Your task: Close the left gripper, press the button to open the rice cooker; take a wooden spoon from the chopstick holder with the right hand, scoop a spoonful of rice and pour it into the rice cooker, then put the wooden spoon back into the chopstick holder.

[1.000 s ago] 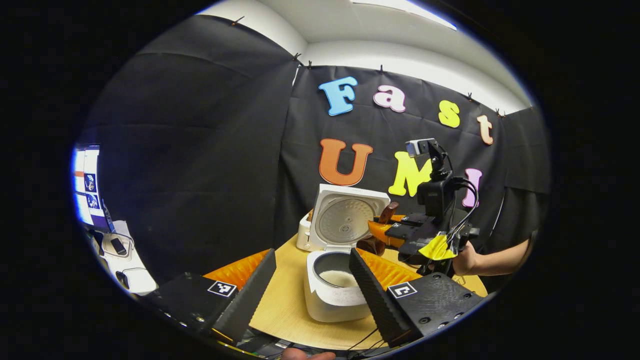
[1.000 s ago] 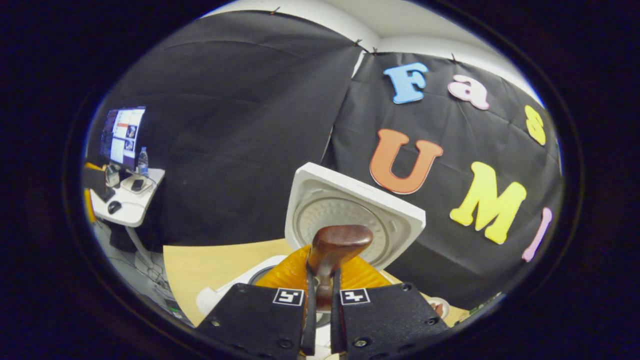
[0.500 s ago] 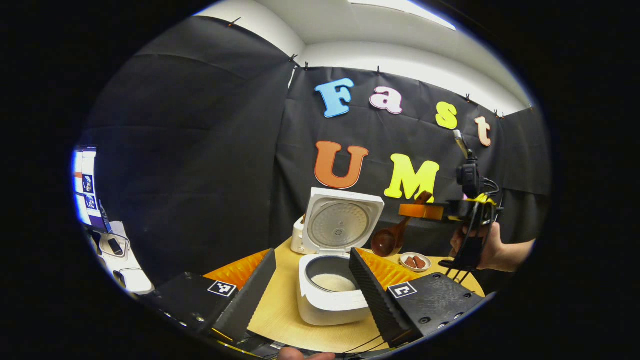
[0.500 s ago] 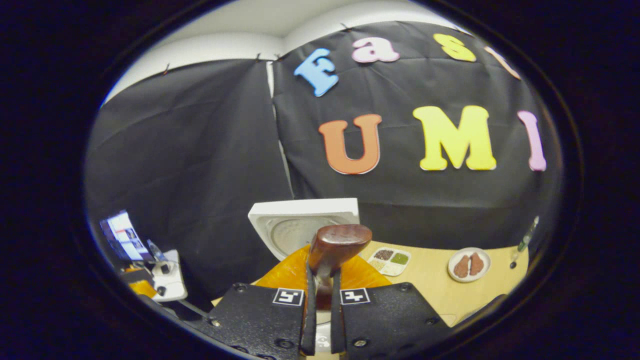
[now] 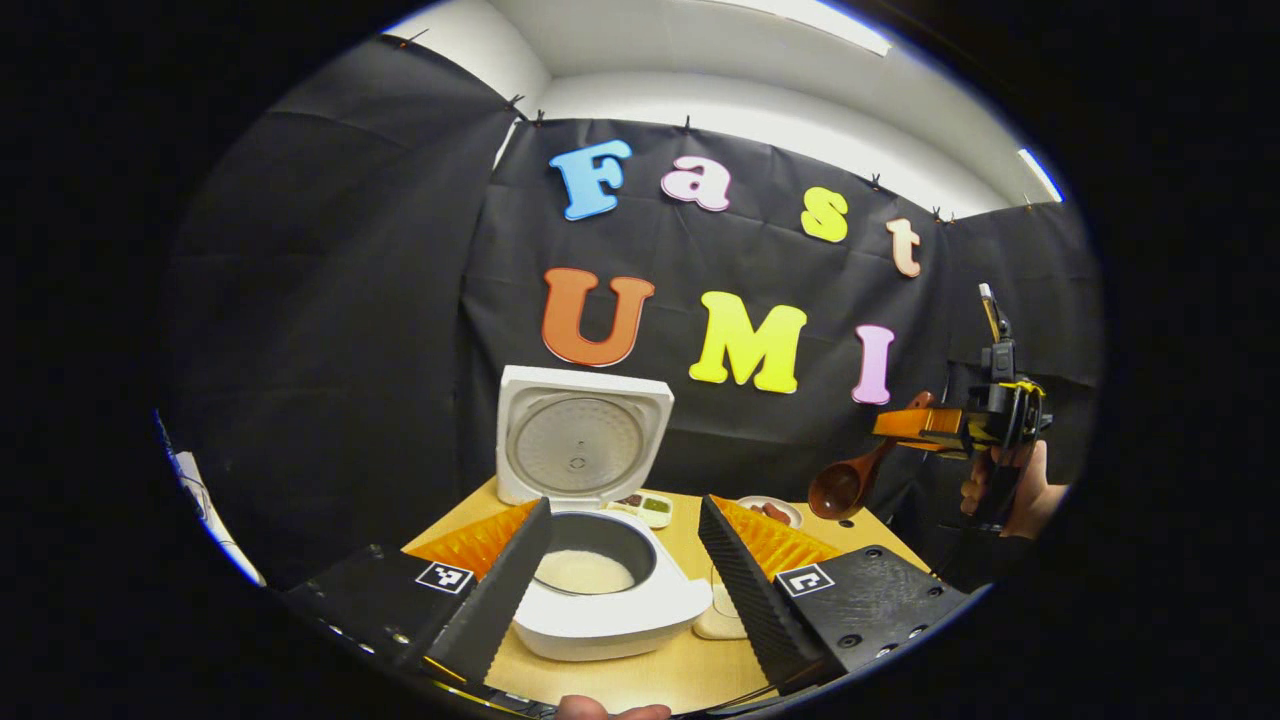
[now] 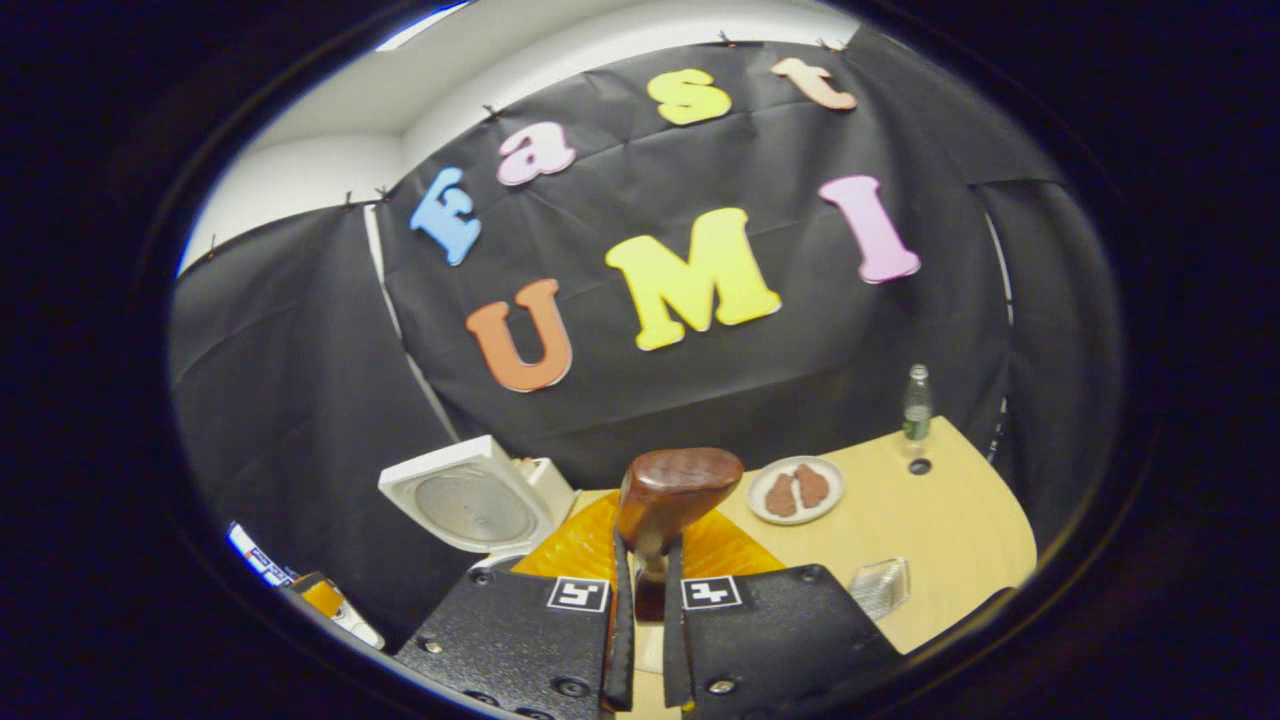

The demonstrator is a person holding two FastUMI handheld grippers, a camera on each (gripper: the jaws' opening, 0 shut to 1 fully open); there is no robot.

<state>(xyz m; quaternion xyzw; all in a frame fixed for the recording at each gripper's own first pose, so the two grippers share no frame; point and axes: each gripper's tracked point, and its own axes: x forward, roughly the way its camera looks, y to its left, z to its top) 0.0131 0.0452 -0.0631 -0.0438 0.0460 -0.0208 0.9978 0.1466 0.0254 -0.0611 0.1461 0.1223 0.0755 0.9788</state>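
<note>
Wooden spoon (image 6: 668, 497) sat clenched in the right tool (image 6: 641, 600); the left tool (image 5: 620, 570) hung released above the open rice cooker (image 5: 600, 585).

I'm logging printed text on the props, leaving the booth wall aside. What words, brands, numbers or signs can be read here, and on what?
No text on the props can be read.
rice cooker: nothing legible on its body or open lid.
left gripper and right gripper: square coded markers, which are patterns, not words.
bottle: label too small to read.
</note>
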